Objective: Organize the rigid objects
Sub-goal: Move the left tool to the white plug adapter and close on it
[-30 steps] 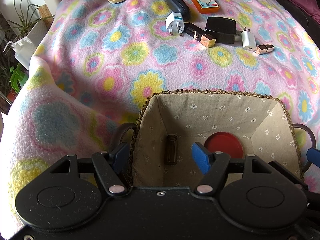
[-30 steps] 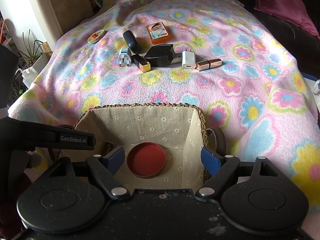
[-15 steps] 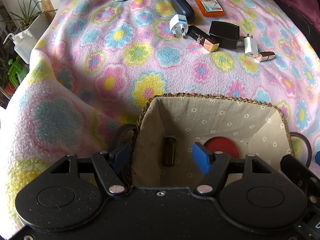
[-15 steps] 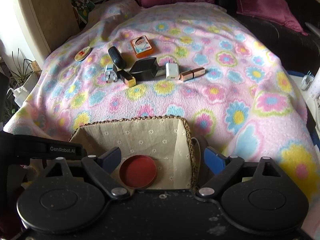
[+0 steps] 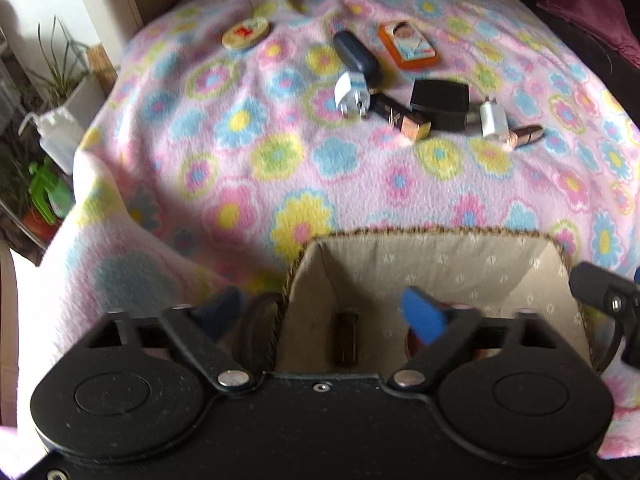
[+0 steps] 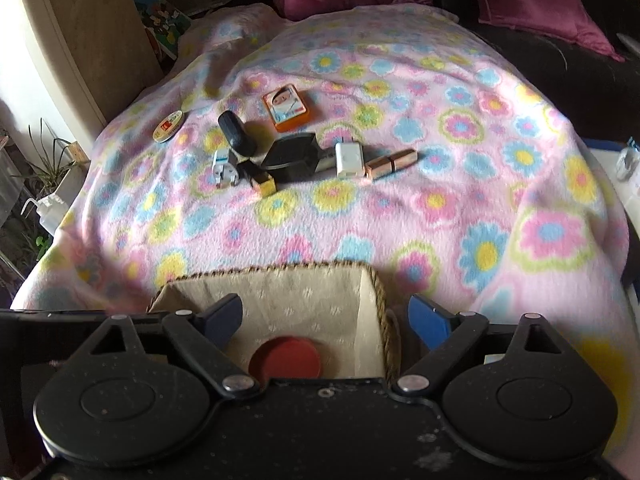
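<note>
Left gripper (image 5: 320, 312) hangs over the near left corner of the lined wicker basket (image 5: 432, 236); its jaws are opening and grip nothing, one blue pad outside the basket's left wall, the other above the interior. A dark brown cylinder (image 5: 346, 338) lies on the basket floor directly beneath, free of the pads. Right gripper (image 6: 326, 320) is released and empty, jaws spread wide across the basket's right wall; a red round lid (image 6: 285, 358) lies flat on the basket floor. The remaining items sit well beyond the basket on the flowered blanket (image 6: 440, 208): round tin (image 6: 168, 126), dark oval case (image 6: 237, 134), orange box (image 6: 285, 107), white travel plug (image 6: 223, 167), gold-tipped black lipstick (image 6: 260, 180), black box (image 6: 291, 157), white charger (image 6: 349, 159), rose-gold lipstick (image 6: 392, 164), clustered closely, several touching.
</note>
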The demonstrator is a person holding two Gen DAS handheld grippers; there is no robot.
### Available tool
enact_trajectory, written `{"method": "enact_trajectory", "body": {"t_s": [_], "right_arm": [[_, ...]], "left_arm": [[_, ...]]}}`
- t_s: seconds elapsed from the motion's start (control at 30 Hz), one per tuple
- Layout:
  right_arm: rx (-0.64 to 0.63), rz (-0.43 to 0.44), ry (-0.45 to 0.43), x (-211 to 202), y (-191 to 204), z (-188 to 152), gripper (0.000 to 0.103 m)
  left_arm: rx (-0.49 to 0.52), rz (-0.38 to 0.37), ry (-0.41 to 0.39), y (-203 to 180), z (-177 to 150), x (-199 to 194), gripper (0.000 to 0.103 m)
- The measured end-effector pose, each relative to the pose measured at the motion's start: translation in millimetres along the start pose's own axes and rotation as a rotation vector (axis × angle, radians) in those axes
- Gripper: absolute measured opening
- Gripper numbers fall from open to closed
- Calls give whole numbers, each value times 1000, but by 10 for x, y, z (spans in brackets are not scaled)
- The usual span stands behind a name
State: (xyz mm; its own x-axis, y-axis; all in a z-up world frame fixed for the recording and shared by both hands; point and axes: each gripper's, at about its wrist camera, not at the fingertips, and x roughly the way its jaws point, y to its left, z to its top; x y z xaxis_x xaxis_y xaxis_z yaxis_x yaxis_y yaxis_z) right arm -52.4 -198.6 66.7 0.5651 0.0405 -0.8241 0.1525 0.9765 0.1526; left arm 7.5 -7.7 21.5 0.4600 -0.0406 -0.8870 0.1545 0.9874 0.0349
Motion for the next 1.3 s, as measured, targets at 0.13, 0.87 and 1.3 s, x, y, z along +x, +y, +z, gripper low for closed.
{"method": "enact_trajectory", "body": {"t_s": [0.13, 0.87, 1.3], "right_arm": [[-19, 7, -22, 106, -61, 203, 92], [-111, -102, 23, 1420, -368, 949, 92], [-174, -63, 63, 1577, -246, 909, 93]], "left_arm": [[34, 1, -24, -18, 160, -21, 88], [677, -46, -146, -327, 1089, 974, 77], [815, -250, -88, -105, 1546, 1411, 69]]}}
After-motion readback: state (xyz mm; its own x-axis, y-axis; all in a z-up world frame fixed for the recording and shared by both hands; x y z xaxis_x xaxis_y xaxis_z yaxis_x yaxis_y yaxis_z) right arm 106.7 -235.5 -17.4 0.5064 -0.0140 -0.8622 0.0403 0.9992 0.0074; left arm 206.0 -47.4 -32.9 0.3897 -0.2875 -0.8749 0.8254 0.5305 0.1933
